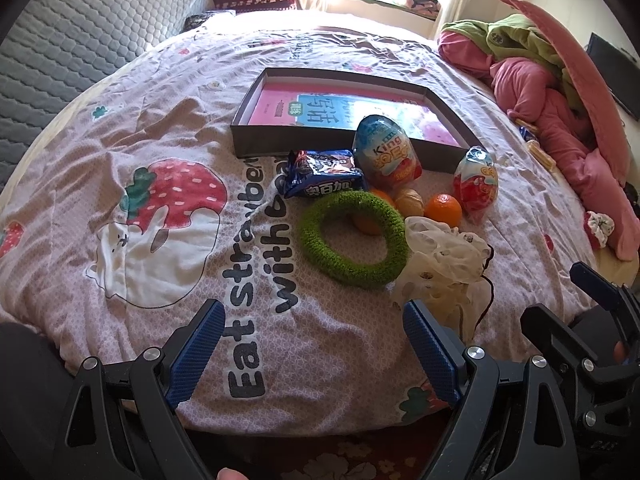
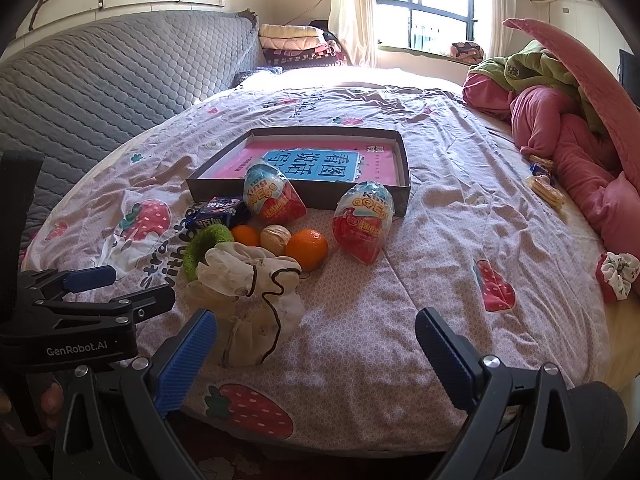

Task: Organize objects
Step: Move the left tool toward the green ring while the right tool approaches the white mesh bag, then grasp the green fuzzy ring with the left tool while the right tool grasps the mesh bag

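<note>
A shallow dark box with a pink and blue book in it lies on the strawberry-print bedspread. In front of it sit two egg-shaped toy packs, a blue snack packet, a green fuzzy ring, oranges and a cream sheer pouch. My left gripper hovers open just short of the ring. My right gripper stands open beside the pouch, nothing between its fingers.
A heap of pink and green bedding fills the right side. A grey quilted headboard borders the left. A red and white scrunchie and biscuit packs lie near the heap. The bed's near edge is under both grippers.
</note>
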A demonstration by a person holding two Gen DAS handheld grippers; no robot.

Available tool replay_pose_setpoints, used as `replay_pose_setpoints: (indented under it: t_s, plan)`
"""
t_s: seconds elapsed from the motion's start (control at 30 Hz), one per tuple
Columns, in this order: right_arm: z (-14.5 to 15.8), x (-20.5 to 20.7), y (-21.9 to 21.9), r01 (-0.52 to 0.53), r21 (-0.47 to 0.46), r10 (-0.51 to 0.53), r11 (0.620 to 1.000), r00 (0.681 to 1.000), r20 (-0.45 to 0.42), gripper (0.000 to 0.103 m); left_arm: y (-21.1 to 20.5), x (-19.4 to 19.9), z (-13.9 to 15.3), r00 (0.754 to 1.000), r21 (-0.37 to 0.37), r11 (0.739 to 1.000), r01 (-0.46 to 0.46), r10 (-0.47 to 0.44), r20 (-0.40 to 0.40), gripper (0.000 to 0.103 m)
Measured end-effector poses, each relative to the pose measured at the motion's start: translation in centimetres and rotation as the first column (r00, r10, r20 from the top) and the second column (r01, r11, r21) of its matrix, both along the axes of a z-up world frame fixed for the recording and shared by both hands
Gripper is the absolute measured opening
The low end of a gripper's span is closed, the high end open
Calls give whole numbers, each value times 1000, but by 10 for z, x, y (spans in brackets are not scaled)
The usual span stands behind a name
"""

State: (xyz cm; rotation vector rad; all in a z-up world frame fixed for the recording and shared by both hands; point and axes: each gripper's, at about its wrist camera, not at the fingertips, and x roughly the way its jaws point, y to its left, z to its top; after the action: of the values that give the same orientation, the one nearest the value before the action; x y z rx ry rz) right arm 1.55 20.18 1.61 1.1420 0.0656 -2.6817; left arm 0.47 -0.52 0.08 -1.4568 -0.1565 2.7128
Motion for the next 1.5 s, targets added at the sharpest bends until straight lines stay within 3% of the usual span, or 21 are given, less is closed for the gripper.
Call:
replay_pose_setpoints:
  t_s: [0.23,0.47,0.77,0.9,1.17,1.43,1.5]
  plan:
    - [-7,-3,-2,-11,-19,12,1000,1000,29,100,-9,-7,-6,1000,39,999,-11,10,24,91]
    - [-14,-8,-2,-10,-32,12,999,998,58,100,-14,-22,-7,1000,9,1000,-23,23,0,91]
    - [-31,-26,-11,-19,8,18,1000,993,114,87,-13,-56,-28,999,-19,1000,-5,6,46,89]
    - [-38,-36,-13,-22,16,19,1000,991,135,82,-12,-70,-34,998,-11,1000,14,-14,60,74]
    - [-51,-51,-21,-54,-1,53,999,983,173,62,-9,-89,-43,997,-14,999,32,-31,69,58]
    - [-57,-60,-30,-103,-18,105,994,979,177,50,-7,-95,-45,997,5,999,40,-41,59,44]
    - [-57,-62,-33,-116,-24,118,993,977,176,43,-6,-95,-45,997,5,999,48,-48,57,35]
